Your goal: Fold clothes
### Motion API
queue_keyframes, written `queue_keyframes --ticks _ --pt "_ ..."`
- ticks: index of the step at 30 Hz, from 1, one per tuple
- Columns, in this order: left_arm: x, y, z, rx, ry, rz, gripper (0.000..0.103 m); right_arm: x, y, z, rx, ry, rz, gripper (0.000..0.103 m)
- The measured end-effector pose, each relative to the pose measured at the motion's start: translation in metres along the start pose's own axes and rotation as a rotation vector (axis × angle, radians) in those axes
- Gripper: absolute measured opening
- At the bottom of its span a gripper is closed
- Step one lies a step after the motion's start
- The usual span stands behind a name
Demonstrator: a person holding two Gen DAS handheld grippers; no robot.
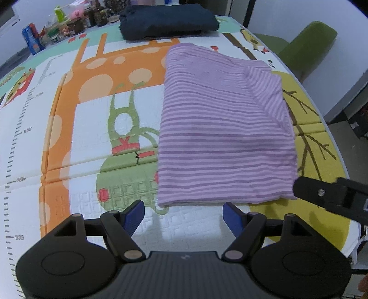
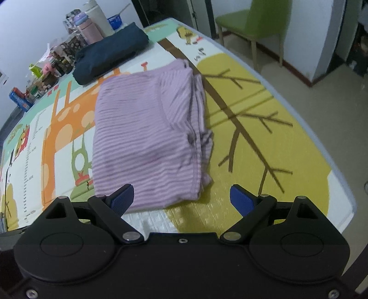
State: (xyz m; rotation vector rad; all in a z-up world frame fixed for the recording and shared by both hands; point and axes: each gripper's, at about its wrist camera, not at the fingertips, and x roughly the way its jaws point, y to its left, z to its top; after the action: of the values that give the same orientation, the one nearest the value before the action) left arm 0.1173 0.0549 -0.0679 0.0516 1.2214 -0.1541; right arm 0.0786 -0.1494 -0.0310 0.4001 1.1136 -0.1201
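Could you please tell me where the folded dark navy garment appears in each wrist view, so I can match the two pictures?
Left wrist view: the folded dark navy garment lies at top centre, beyond the purple striped garment.
Right wrist view: it lies upper left, tilted, beyond the same striped garment.
Shared landmark: the green chair, at the right in the left wrist view and at top right in the right wrist view.

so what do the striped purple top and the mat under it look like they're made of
Striped purple top: looks like a soft knit fabric, matte; it drapes in rounded folds and bunches at its edge.
Play mat: probably foam with a slightly glossy printed skin; it shows an embossed grid texture and creased panel seams.
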Motion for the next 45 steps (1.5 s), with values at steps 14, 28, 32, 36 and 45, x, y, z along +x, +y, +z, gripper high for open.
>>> queue_keyframes --ticks 14,28,32,36,45 --pt "0.017 0.033 -0.011 -0.041 0.01 -0.019 0.077 0.059 -0.068 -0.027 0.416 0.1 0.303 0.084" --pt "0.032 0.052 -0.03 -0.077 -0.092 -0.093 0.068 0.096 -0.078 -0.035 0.551 0.052 0.412 0.061" --pt "0.034 0.062 -0.037 -0.128 -0.136 -0.162 0.068 0.101 -0.081 -0.036 0.565 0.029 0.435 0.061" --pt "0.033 0.068 -0.038 -0.167 -0.184 -0.252 0.064 0.105 -0.083 -0.035 0.579 0.016 0.462 0.061" --pt "0.043 0.07 -0.044 -0.211 -0.216 -0.379 0.051 0.104 -0.084 -0.039 0.58 0.009 0.473 0.061"
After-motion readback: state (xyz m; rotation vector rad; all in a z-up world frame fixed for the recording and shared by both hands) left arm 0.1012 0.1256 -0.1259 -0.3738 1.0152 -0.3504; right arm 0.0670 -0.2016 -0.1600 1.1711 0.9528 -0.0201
